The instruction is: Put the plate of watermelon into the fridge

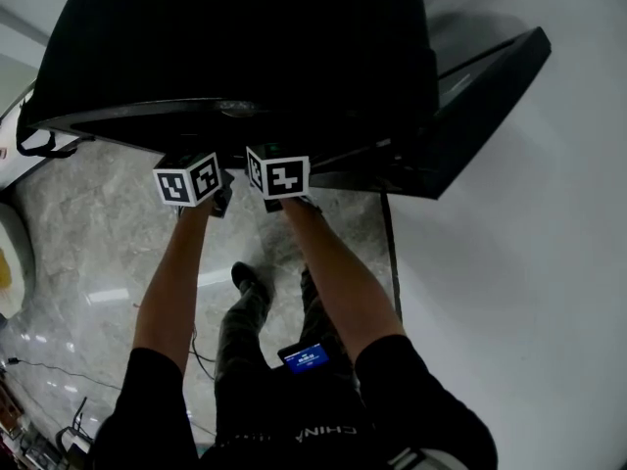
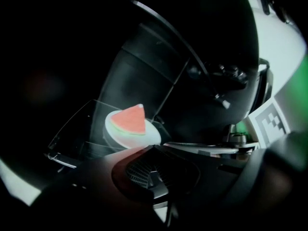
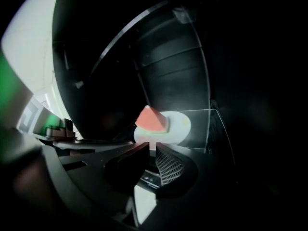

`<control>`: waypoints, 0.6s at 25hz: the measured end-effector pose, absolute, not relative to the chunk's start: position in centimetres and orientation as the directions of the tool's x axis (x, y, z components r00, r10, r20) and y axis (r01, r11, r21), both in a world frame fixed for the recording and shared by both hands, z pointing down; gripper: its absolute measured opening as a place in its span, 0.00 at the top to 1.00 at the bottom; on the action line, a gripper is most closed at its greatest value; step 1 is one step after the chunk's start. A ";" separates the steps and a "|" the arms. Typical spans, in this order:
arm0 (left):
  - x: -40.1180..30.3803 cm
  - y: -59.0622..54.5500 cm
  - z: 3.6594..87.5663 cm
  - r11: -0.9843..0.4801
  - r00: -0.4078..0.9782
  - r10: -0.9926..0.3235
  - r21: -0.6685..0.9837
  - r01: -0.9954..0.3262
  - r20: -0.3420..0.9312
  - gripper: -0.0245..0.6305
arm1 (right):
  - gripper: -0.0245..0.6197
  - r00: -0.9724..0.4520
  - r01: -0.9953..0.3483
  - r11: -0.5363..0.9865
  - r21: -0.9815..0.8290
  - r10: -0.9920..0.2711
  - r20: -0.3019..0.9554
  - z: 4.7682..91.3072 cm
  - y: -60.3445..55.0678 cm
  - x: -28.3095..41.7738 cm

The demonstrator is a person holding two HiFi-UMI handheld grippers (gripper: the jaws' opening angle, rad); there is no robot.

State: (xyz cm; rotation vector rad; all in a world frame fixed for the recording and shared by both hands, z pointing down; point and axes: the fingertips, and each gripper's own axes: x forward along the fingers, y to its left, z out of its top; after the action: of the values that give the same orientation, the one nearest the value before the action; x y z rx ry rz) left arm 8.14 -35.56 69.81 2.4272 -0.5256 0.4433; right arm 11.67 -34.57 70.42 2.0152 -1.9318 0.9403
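Marble floor [image 1: 88, 233] shows at the left of the head view, and before you stands the dark fridge [image 1: 235, 47] into which both your arms reach.

Your left gripper [image 2: 153, 150] has its jaws pressed together and nothing is between them. Its tips lie just beside the left edge of the plate [image 2: 150, 136].

The plate carries one wedge of watermelon [image 2: 131, 119] and seems to rest flat on the glass shelf [image 2: 72, 129] inside the fridge.

Your right gripper [image 3: 152, 147] has its jaws drawn almost together, with only a thin slit. I see nothing caught in the slit, and the plate's rim lies just beyond the tips.

At the far right, the fridge door [image 1: 470, 116] stands open.

I judge that the placing step is at its end. The next move calls for you to pull both grippers straight back without pushing the plate, and then to swing the door closed.
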 end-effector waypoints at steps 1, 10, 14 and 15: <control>8.0 -35.1 69.1 -0.743 0.875 -0.255 0.495 -0.450 0.411 0.94 | 0.89 -0.064 -0.951 -0.119 -0.287 -0.827 0.558 69.8 -34.2 11.3; 5.7 -32.2 62.4 -0.737 0.927 -0.177 0.580 -0.346 0.330 0.94 | 0.92 -0.210 -0.941 0.005 -0.337 -0.791 0.575 63.2 -31.6 9.1; 3.1 -28.2 58.6 -0.719 0.935 -0.175 0.609 -0.335 0.308 0.94 | 0.93 -0.315 -0.911 0.077 -0.406 -0.765 0.562 60.1 -26.8 7.1; 2.4 -27.2 57.8 -0.715 0.937 -0.177 0.614 -0.333 0.302 0.94 | 0.93 -0.329 -0.905 0.088 -0.416 -0.765 0.553 59.5 -25.8 6.8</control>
State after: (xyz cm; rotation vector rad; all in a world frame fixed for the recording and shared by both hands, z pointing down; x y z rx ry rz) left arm 2.42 -27.22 57.83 2.3804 -0.3590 0.2880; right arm 6.80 -25.76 59.46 1.6915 -2.1652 1.0661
